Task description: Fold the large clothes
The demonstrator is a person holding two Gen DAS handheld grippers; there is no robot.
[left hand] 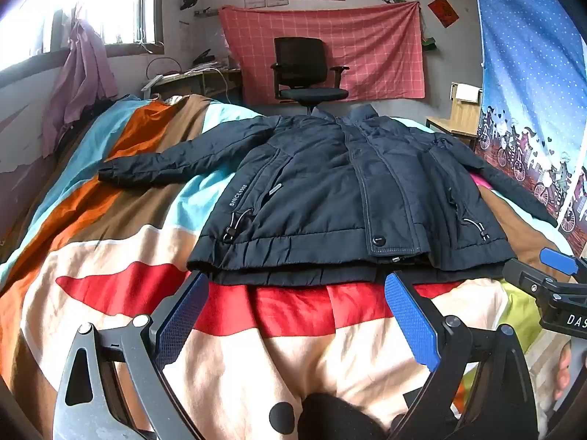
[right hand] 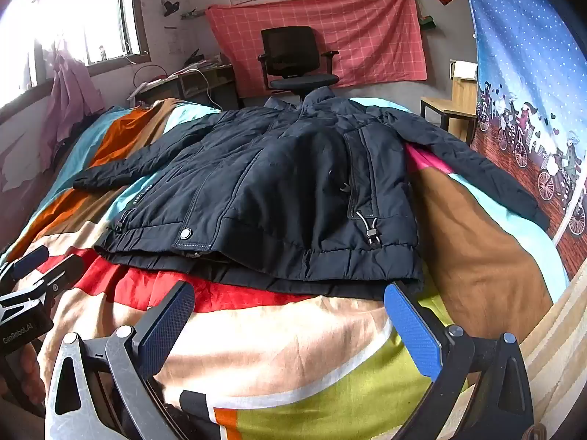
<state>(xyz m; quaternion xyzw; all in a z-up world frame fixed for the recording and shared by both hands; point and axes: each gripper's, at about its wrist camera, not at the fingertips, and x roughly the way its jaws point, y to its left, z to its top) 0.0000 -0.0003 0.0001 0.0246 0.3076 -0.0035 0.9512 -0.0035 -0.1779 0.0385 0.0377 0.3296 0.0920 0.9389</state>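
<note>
A dark navy padded jacket [left hand: 330, 190] lies flat, front up, on the bed, with both sleeves spread out to the sides; it also shows in the right wrist view [right hand: 279, 190]. My left gripper [left hand: 295, 293] is open and empty, its blue pads just short of the jacket's hem. My right gripper [right hand: 290, 300] is open and empty, at the hem near the jacket's right corner. The right gripper also shows at the right edge of the left wrist view [left hand: 557, 278], and the left gripper at the left edge of the right wrist view [right hand: 33, 267].
The bed is covered by a colourful striped blanket [left hand: 121, 242]. A black office chair [left hand: 308, 73] stands beyond the bed, a wooden stool [left hand: 458, 117] at the far right, a desk [left hand: 190, 80] by the window. A blue curtain [left hand: 532, 91] hangs on the right.
</note>
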